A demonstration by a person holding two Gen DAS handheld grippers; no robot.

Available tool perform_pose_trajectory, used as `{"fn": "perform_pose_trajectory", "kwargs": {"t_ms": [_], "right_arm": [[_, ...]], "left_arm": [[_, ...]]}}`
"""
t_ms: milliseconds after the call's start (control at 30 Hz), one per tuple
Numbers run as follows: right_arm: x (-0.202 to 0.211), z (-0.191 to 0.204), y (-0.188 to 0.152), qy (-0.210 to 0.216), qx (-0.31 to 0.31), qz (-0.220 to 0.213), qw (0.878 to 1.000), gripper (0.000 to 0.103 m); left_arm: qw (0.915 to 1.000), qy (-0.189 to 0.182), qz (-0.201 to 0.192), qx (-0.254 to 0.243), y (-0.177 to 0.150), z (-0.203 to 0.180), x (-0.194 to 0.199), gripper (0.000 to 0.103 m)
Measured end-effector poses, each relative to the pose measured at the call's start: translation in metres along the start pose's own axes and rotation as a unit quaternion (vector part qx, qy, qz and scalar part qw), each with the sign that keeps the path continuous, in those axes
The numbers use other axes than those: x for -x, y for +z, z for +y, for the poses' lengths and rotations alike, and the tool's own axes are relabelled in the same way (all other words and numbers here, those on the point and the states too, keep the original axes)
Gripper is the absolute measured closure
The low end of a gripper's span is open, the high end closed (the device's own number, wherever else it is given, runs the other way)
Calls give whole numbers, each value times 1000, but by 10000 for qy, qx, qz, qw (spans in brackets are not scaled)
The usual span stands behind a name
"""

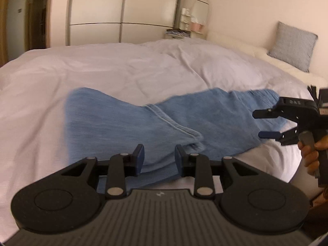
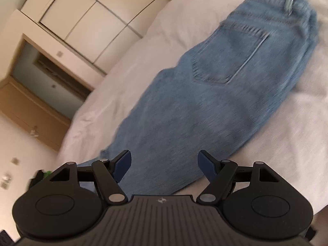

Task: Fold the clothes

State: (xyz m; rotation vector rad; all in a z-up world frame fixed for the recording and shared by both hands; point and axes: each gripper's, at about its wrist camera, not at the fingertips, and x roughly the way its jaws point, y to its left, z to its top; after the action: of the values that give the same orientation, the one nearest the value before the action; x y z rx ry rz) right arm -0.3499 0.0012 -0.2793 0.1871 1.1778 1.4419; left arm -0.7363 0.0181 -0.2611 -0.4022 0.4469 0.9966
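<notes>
Both grippers hang over the jeans [image 1: 143, 123] with nothing held. Left gripper [image 1: 158, 160] has its jaws only partly apart, denim visible through the gap but the pads not pressing on it. Right gripper [image 2: 165, 167] stands wide and released, seen in my left view at 3 o'clock [image 1: 266, 123] with my hand [image 1: 311, 153] on its handle, hovering by the waistband end.

Jeans lie on the bed [image 1: 102, 67], already doubled leg over leg; in my right view the back pocket [image 2: 229, 55] sits at 1 o'clock, the waistband toward 2 o'clock and the legs run down under my fingers toward 7 o'clock. A thick folded seam crosses the middle of my left view.

My guess is the next fold brings one end over the other. Risks: with jaws this narrow I may pinch only the top layer, so the lower leg stays behind and the fold skews. I could also snag the duvet along with the denim. Heavy denim may slip out mid-lift if I grab too near the edge.
</notes>
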Motion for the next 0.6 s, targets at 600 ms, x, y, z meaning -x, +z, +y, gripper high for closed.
{"fn": "perform_pose_trajectory", "kwargs": {"t_ms": [600], "right_arm": [[-120, 44, -55, 1364, -1504, 1473, 9680, 57]], "left_arm": [[9920, 891, 216, 866, 10, 82, 12, 66]]}}
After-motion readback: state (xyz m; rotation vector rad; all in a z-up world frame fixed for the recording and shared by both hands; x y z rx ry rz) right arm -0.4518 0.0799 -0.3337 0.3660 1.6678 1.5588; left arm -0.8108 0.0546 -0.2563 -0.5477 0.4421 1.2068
